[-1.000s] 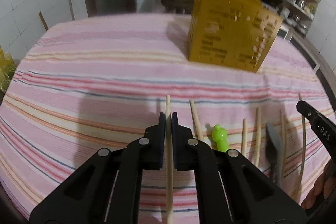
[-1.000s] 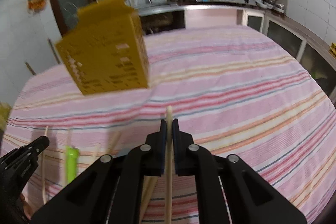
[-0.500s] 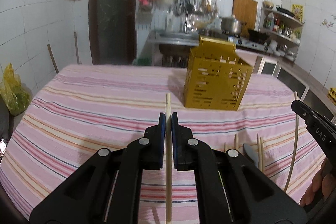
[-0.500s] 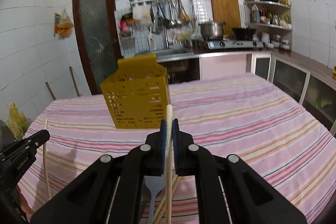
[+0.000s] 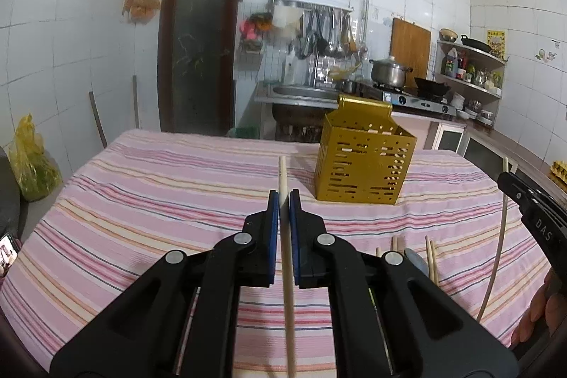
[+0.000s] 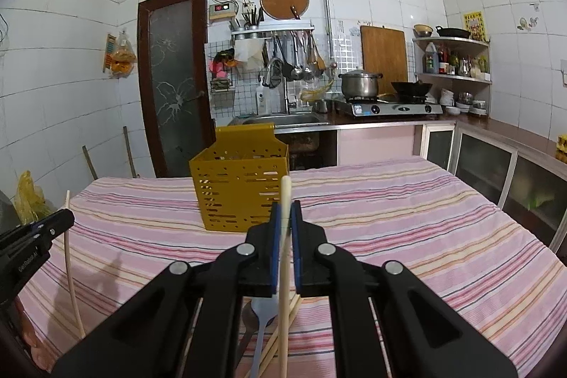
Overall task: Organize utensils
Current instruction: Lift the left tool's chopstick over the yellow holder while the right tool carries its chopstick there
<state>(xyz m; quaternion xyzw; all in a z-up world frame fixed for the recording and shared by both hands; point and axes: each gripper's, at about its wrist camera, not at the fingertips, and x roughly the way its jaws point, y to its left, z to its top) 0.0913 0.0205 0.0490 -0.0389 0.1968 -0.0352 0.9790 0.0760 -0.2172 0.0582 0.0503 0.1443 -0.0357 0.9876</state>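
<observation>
Centrally in the left wrist view, the left gripper [image 5: 283, 197] has its blue-padded jaws clamped on a pale wooden chopstick [image 5: 287, 257], which runs from the bottom edge up through the jaws and pokes out above them. Just right of its tip, in the middle of the frame, a perforated yellow metal utensil basket [image 5: 365, 165] stands upright on the pink striped tablecloth [image 5: 141, 186]. Lower right, several more loose wooden chopsticks [image 5: 431, 257] lie on the cloth beside a grey utensil only partly visible.

Likewise, in the right wrist view the right gripper [image 6: 285, 211] is closed on a second pale wooden chopstick [image 6: 283, 271], its tip overlapping the lower right corner of the yellow basket. Beneath the jaws, at the bottom centre, a light blue plastic fork [image 6: 261, 317] and more chopsticks rest on the cloth. At the left edge the other gripper shows with its chopstick hanging below it.
</observation>
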